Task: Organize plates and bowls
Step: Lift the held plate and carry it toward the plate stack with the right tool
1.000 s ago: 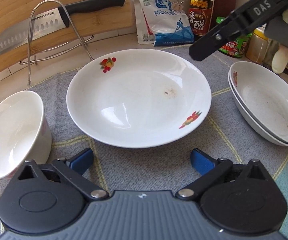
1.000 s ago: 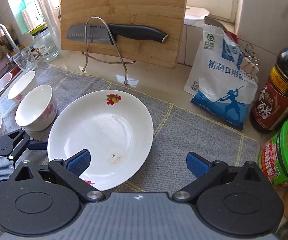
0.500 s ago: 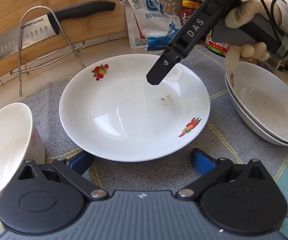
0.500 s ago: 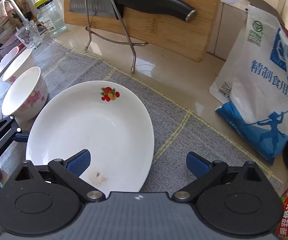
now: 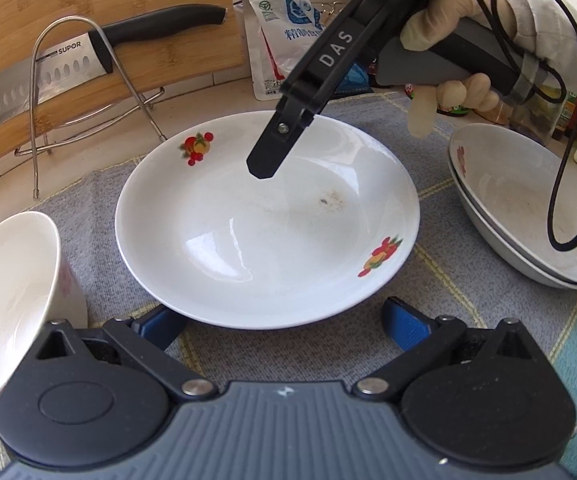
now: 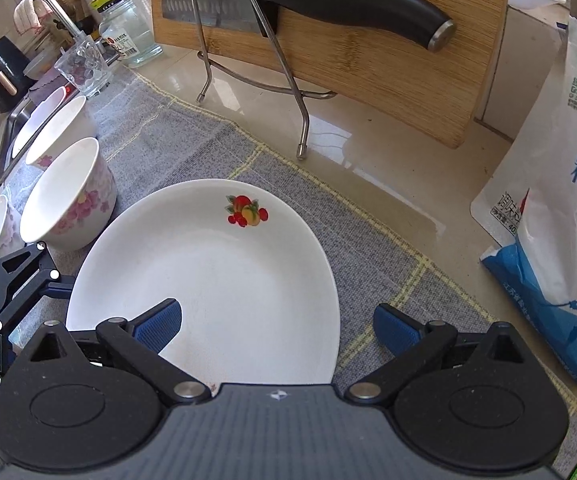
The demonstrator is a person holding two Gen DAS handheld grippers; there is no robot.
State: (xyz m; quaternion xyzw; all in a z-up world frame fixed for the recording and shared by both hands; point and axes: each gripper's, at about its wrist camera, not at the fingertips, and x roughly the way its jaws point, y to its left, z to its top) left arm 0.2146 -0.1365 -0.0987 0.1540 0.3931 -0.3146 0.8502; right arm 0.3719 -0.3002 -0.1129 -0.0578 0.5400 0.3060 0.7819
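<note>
We held both tongs open: the left tongs (image 5: 284,322) near the plate (image 5: 248,248), the right tongs (image 6: 276,326) over its rim.

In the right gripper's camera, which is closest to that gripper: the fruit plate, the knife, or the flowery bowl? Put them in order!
1. The fruit plate, right under the open jaws of the right gripper.
2. The flowery bowl, off to the left on the grey mat.
3. The knife, farthest, up on the wooden board.

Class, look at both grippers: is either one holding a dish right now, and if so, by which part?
Neither holds anything. The left gripper is open at the near rim of the plate. The right gripper is open above it.
</note>
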